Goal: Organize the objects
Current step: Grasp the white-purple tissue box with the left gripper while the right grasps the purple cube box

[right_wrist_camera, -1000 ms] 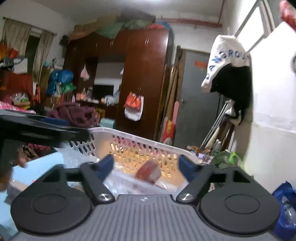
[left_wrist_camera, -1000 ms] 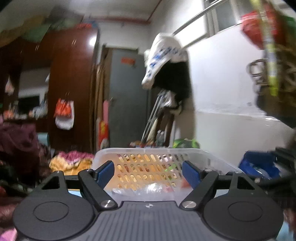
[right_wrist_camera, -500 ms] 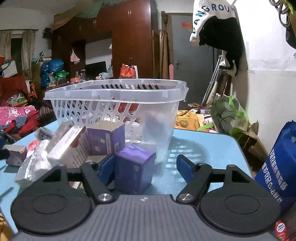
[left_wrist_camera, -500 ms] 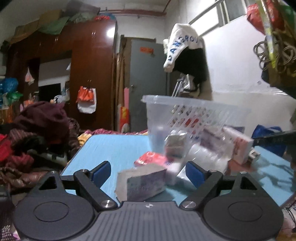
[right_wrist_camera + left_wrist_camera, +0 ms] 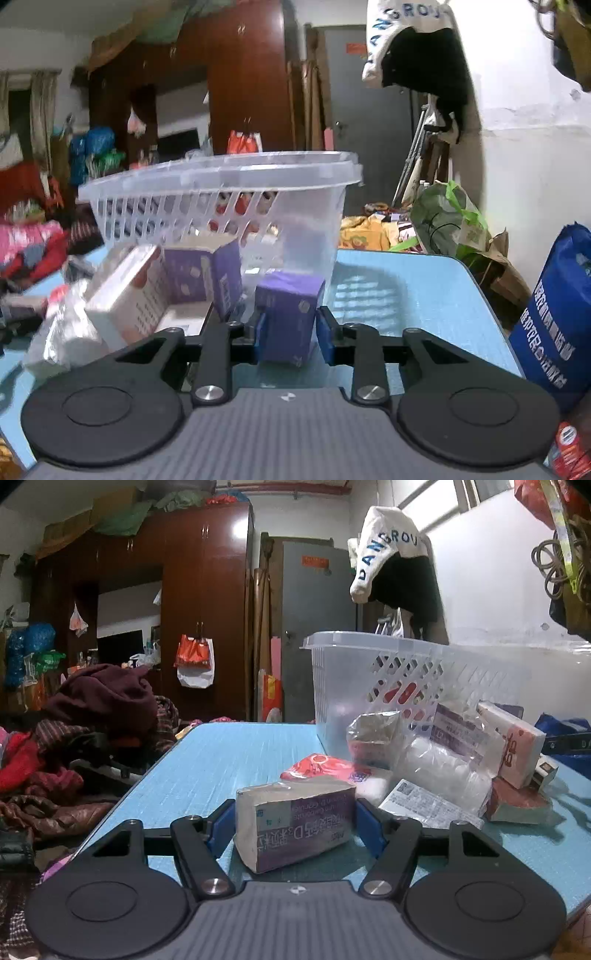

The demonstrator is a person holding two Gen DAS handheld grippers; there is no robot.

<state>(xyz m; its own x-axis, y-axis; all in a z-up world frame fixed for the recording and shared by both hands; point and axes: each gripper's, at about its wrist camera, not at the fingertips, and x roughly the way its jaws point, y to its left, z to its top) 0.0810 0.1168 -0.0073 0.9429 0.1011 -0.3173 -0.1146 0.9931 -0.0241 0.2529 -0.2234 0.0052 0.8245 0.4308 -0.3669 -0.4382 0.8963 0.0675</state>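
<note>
A clear perforated basket (image 5: 369,653) (image 5: 221,177) stands on the blue table (image 5: 221,760) (image 5: 424,288), with packets and boxes heaped in front of it. In the left wrist view a white and purple box (image 5: 295,823) lies on the table between the pads of my left gripper (image 5: 294,827). Its jaws are closing and both pads touch the box's sides. In the right wrist view a small purple box (image 5: 290,317) sits between the pads of my right gripper (image 5: 291,334). Those jaws are closing too, pressed against both of its sides.
Beside the basket lie a red packet (image 5: 321,768), a clear plastic bag (image 5: 443,764), a white and pink box (image 5: 513,746) and an open purple carton (image 5: 207,273). A blue sack (image 5: 554,314) stands off the table's right edge. Piled clothes (image 5: 99,701) fill the left.
Both grippers dropped from above the basket to table level. Each pair of jaws narrowed around a box: the left around the white and purple one, the right around the small purple one.
</note>
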